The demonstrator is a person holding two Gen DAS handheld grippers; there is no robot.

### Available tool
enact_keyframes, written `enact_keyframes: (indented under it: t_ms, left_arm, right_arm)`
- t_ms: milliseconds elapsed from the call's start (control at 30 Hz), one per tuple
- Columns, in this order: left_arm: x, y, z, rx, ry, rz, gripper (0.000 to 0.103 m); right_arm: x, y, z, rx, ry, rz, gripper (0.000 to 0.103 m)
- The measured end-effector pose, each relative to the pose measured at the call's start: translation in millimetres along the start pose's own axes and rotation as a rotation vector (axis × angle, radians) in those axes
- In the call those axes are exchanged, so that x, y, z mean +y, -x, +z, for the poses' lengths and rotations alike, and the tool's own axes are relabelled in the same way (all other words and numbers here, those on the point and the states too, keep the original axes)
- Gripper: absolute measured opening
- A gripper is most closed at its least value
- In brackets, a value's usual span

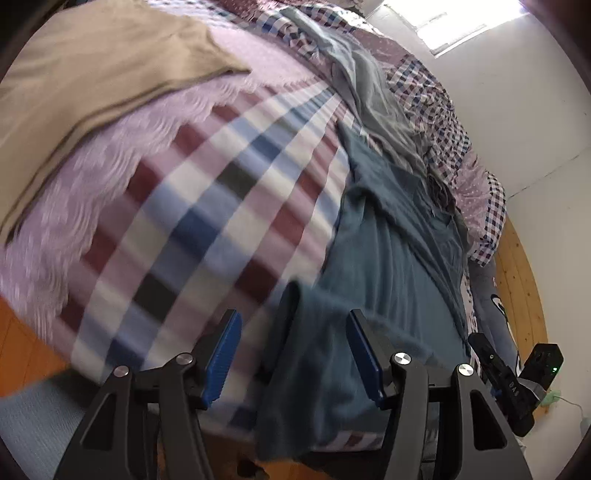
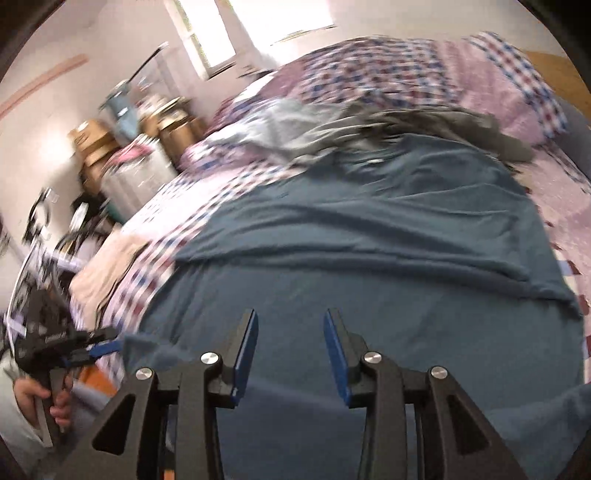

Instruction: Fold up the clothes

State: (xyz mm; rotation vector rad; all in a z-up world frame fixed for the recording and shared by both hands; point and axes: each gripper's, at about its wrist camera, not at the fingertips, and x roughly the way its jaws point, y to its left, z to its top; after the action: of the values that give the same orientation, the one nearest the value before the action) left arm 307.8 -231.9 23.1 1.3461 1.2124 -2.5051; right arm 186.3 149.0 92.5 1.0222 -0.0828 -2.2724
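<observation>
A teal garment (image 2: 369, 258) lies spread flat across the checked bed cover (image 1: 207, 206). In the left wrist view its near corner (image 1: 306, 332) hangs over the bed edge, between the blue pads (image 1: 225, 354) of my left gripper (image 1: 295, 354). The jaws stand wide apart around the cloth without pinching it. My right gripper (image 2: 291, 354) hovers open just above the garment's near part, nothing clamped between its fingers. In the right wrist view a hand (image 2: 40, 398) holds the left gripper (image 2: 107, 347) at the garment's left corner.
A tan garment (image 1: 92, 74) lies on the bed's far left. Grey clothes (image 2: 295, 122) are bunched beyond the teal one. Cardboard boxes (image 2: 96, 144) and clutter stand beside the bed under a window (image 2: 258, 22). Wooden floor (image 1: 521, 280) shows past the bed.
</observation>
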Motion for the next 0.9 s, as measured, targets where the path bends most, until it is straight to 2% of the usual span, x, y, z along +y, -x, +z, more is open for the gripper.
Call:
enact_keyframes:
  t_ms: [100,267,467,500,667,733,833,900]
  left_arm:
    - [3,1,-21,0.046,0.012,-0.012,0.063]
    - [4,-16,-49,0.155,0.039,-0.002,0.063]
    - [9,-32,-56,0.227,0.095,-0.039,0.062]
    - [8,-33,-56,0.231,0.096,-0.06,0.062]
    - [7,-23,-50,0.212,0.156,-0.31,0.062]
    - [5,-21,-46,0.197,0.171,-0.377,0.062]
    - [0,-26,-42,0.206,0.173,-0.432,0.062]
    - [-3,-32,-43,0.228,0.16,-0.403,0.062]
  right_arm:
    - [28,-1,-13,0.022,0.067,0.034,0.039]
    - [51,-1,-25,0.038,0.113,0.058,0.039]
    - [69,0,-36,0.056,0.147,0.068,0.039]
    - [70,0,-38,0.059,0.15,0.066,0.039]
    - [80,6,-49,0.069,0.178,0.077,0.039]
    - [86,6,-54,0.077,0.196,0.089,0.039]
    - [100,3,-64,0.099,0.246,0.111,0.039]
    - [113,-1,-73,0.125,0.305,0.127,0.039]
